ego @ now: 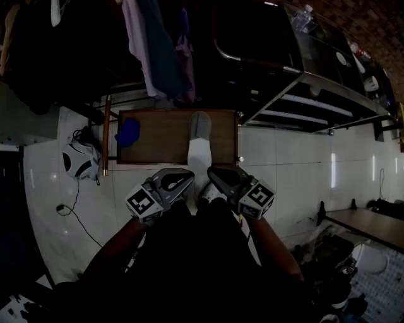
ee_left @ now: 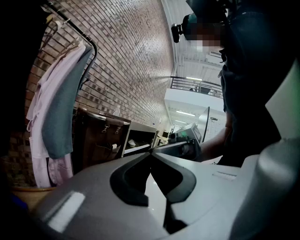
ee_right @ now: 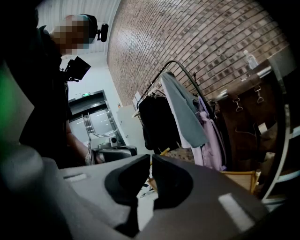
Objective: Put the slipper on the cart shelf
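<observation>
Two grippers show in the head view, side by side at 6 o'clock, each carrying one cube with square black-and-white markers. The left gripper (ego: 187, 178) has its jaws closed tip to tip with nothing between them. The right gripper (ego: 213, 172) is pinched to a hairline slit, also with nothing in it. Both point towards 12 o'clock, well short of any cart shelf.

One slipper (ego: 201, 150) lies just past the gripper tips at 12 o'clock, grey at its far end and white at its near end. It rests on the one brown desk (ego: 165, 150) and reaches over that desk's near edge. One blue thing (ego: 128, 131) sits on the same desk at 10 o'clock from the slipper, apart from it; the picture is too dark to tell what it is.

One metal cart (ego: 302, 76) stands at 2 o'clock, its slatted shelves showing under a dark top. That top carries one clear bottle (ego: 303, 16) and a few small pale things too small to name. The slipper is well apart from the cart.

Several garments (ego: 151, 44) hang at 11 o'clock. On the white tiled floor (ego: 284, 170) at 9 o'clock lies one round black-and-white thing (ego: 79, 161), with one dark cable (ego: 72, 208) trailing nearby. A second desk's corner (ego: 369, 225) shows at 4 o'clock.

A green sign (ee_right: 86, 95) over the doors in the right gripper view is too small to read.
</observation>
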Tool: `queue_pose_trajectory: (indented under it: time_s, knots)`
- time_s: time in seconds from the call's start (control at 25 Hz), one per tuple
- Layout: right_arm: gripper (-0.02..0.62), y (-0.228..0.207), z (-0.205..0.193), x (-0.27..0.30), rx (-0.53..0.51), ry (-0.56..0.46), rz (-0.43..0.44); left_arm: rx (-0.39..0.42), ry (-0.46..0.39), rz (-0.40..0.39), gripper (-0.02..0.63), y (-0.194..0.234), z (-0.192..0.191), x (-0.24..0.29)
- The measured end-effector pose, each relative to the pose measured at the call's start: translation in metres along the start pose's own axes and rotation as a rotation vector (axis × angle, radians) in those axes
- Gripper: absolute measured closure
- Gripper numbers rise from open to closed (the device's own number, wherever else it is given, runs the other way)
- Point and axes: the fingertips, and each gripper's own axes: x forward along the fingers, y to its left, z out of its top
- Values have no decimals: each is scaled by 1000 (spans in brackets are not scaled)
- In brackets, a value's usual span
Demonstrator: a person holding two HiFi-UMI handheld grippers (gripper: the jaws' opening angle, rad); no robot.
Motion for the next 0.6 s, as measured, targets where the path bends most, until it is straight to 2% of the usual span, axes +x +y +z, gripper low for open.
queue_pose_trajectory:
  time_s: [0.2,0.36,0.6]
  knots:
    - [591,-13,-4,-13,12,12,27,-12,-3,21,603,-6,2,16]
    - [591,-26,-14,-11,-5,64,33,-10,31,35,603,-10,-2,14]
    - [591,-30,-21,20,-92,137,16,-41,17,41,603,20,-21,-5]
